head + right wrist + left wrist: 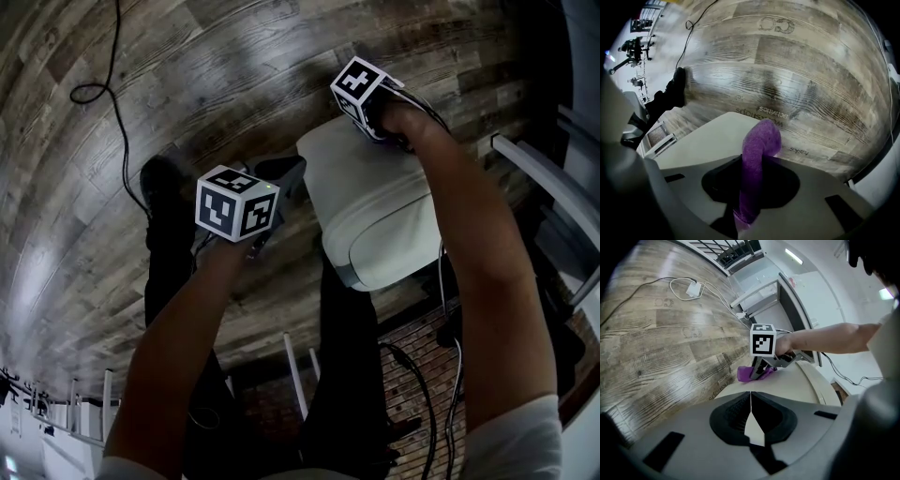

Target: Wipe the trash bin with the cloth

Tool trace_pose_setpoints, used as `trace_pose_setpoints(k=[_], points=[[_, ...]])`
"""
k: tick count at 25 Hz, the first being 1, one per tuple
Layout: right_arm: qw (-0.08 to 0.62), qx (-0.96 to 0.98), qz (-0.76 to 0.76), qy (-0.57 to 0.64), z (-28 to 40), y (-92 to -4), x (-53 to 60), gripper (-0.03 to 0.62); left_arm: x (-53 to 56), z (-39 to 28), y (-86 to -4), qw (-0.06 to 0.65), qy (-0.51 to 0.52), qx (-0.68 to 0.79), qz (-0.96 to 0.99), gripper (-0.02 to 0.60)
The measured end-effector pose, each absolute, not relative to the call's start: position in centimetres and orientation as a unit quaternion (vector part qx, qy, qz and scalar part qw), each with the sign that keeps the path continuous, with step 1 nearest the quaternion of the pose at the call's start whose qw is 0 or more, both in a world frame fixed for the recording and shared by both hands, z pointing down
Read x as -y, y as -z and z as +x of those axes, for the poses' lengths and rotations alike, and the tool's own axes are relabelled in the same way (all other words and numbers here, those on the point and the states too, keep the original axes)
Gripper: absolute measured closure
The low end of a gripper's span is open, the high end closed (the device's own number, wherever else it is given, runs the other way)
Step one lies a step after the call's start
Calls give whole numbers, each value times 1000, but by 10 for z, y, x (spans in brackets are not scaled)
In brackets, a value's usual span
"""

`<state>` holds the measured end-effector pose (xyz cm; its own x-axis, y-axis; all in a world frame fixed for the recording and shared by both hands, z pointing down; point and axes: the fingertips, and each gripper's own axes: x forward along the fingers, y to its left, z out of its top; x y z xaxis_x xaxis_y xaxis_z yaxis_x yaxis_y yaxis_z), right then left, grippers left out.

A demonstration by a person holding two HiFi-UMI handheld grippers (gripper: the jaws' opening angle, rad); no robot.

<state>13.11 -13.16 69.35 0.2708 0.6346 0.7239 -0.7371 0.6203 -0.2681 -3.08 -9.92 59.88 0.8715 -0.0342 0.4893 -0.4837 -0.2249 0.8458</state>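
The trash bin (375,211) is cream-white with a flat closed lid and stands on the wood floor in front of me. My right gripper (380,127) sits at the lid's far end, shut on a purple cloth (759,150) that is pressed on the lid (703,140). From the left gripper view, the cloth (749,374) bunches under the right gripper (761,367). My left gripper (281,183) hovers at the bin's left side, level with the lid (787,390). Its jaws are shut with nothing between them (750,397).
A black cable (94,89) loops over the floor at the far left, and a white charger with its cord (691,287) lies there too. My dark shoe (159,178) is left of the bin. White furniture frames (548,178) stand to the right. A brick-pattern mat (422,352) lies near me.
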Motion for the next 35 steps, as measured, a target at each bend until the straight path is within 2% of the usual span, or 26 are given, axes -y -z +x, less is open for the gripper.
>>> trace_pose_setpoints(k=[15,24,28,35], points=[[763,461,-2,-453,7,-698,69,505,88,-74,-608,618,-177,205,738,577],[650,507,-16,-566,-83,-701,43,505,80,-115,-620,628,-182,233,720,577],[663,523,-20,-535,-71,-703,66,505,84,-116,-626,629,-177,238,719,577],[726,514,20,-456,16,-730,135,505,99,-93,-636,617,-173,224,734,577]])
